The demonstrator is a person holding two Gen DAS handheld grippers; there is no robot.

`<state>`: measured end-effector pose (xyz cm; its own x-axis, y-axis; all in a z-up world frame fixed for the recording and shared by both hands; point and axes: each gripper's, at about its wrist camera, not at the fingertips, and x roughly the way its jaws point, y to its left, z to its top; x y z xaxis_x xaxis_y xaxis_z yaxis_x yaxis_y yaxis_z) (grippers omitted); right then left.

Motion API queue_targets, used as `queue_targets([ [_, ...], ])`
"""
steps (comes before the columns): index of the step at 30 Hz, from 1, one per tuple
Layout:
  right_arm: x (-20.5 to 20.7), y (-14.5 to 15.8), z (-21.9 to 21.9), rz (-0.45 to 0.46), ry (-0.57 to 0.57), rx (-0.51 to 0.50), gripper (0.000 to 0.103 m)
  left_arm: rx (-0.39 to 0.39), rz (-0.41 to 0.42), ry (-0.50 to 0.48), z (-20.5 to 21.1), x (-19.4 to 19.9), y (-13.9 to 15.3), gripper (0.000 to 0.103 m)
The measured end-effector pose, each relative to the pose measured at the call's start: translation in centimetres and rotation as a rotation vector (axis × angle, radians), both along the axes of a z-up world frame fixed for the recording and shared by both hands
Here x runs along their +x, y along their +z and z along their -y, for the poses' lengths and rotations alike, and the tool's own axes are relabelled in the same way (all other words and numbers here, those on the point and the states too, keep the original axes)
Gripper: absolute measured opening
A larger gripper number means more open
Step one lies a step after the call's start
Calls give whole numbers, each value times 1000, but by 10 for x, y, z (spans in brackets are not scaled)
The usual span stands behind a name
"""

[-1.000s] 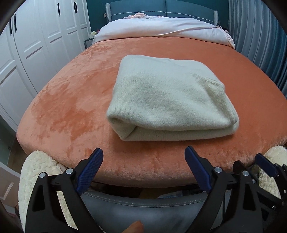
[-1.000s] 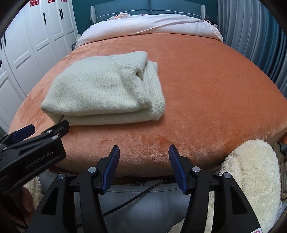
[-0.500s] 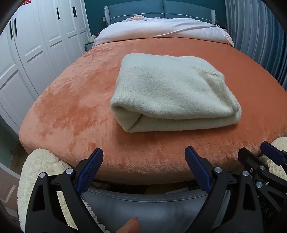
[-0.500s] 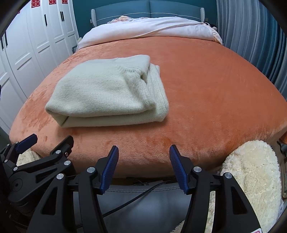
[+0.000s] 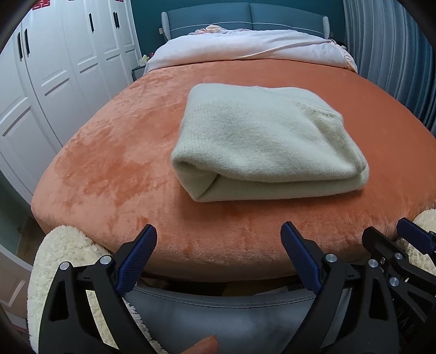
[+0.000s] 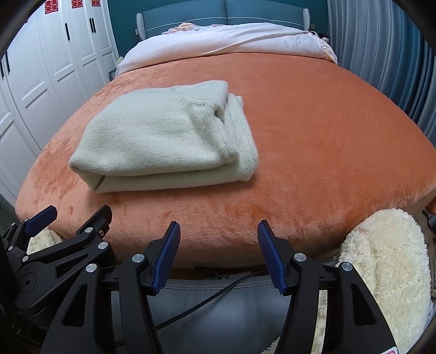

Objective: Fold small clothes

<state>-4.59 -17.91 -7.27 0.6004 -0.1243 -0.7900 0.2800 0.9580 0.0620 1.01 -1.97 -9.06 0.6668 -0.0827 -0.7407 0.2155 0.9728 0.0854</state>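
Observation:
A pale cream knit sweater [image 5: 261,141] lies folded into a thick rectangle on the orange plush blanket [image 5: 122,163], its folded edge facing me. In the right wrist view the same sweater [image 6: 163,139] sits left of centre. My left gripper [image 5: 218,245] hangs open at the foot edge of the bed, nothing between its blue pads. My right gripper [image 6: 218,239] is open too and empty, short of the sweater. The right gripper also shows in the left wrist view at the lower right edge, and the left gripper [image 6: 79,217] in the right wrist view at the lower left.
White wardrobe doors [image 5: 54,81] line the left side and blue-grey curtains [image 5: 395,54] the right. A pink duvet [image 5: 245,46] covers the head of the bed before a teal headboard [image 6: 223,13]. Fluffy cream cushions [image 6: 381,266] and a grey padded surface [image 5: 231,321] lie below the grippers.
Both views have drawn back and tilted slightly, so the sweater sits a little higher in frame. The other gripper has shifted lower at each view's edge. The sweater has not moved.

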Motion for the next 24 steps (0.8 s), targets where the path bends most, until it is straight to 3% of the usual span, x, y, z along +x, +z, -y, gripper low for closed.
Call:
queue_targets([
  [24,-1,1,-2,2,-3,-10,58,19,20,9,4,-6,1,90],
])
